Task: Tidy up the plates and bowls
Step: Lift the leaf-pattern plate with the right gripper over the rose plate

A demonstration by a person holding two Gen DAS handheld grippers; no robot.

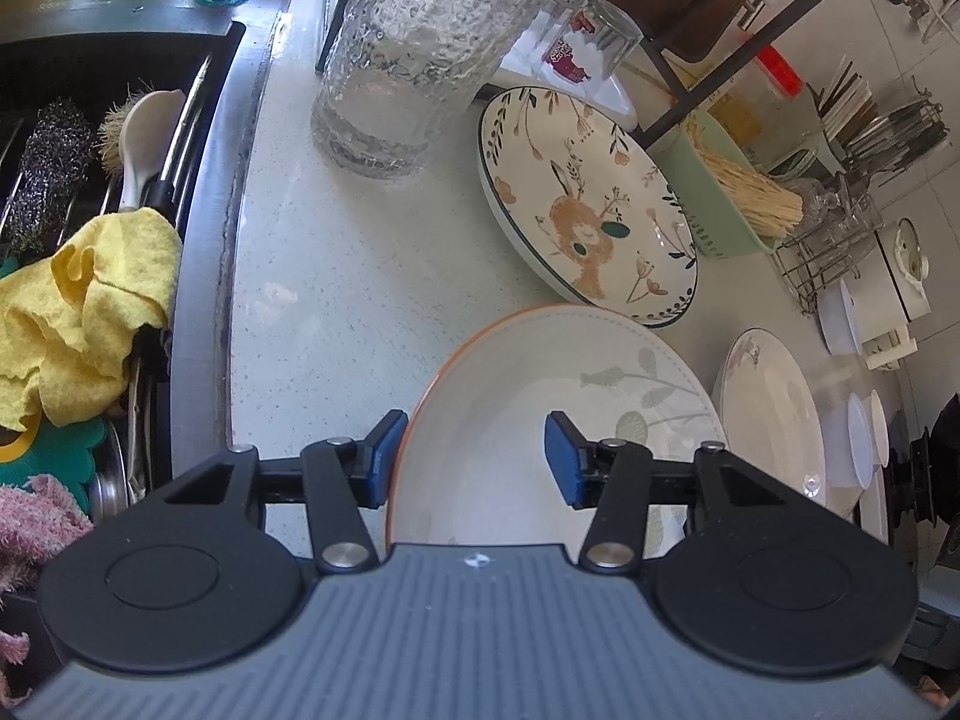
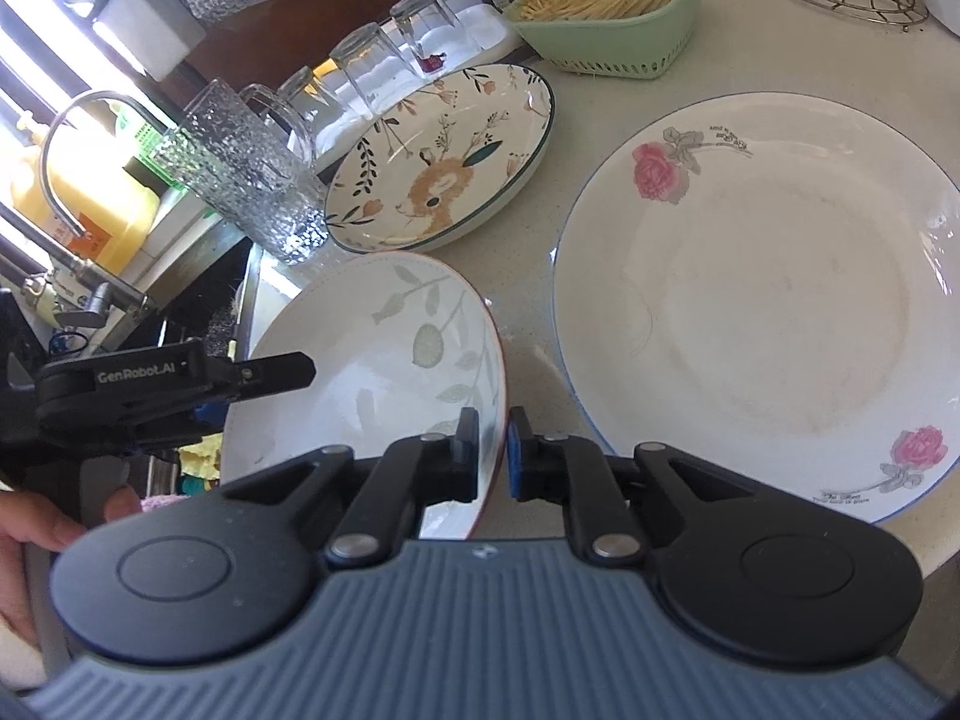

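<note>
Jaws of right gripper [image 2: 493, 456] clamp leaf plate [image 2: 372, 360] rim; left gripper [image 1: 474, 459] straddles its opposite rim, pads apart; sink [image 1: 198, 192] visible only from left wrist.

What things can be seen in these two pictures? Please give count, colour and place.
leaf plate: 1, white with orange rim, tilted beside the sink
deer plate: 1, cream with green rim, counter, behind the leaf plate
rose plate: 1, white with pink roses, counter, right
textured glass: 1, clear, near the sink
upturned glasses: several, clear, behind the deer plate
basket: 1, green, holding pale sticks, at the back
cloth: 1, yellow, in the sink
left gripper: 1, black with blue pads, open around the leaf plate's rim
right gripper: 1, same colours, shut on that rim
hand: 1, behind the left gripper
</note>
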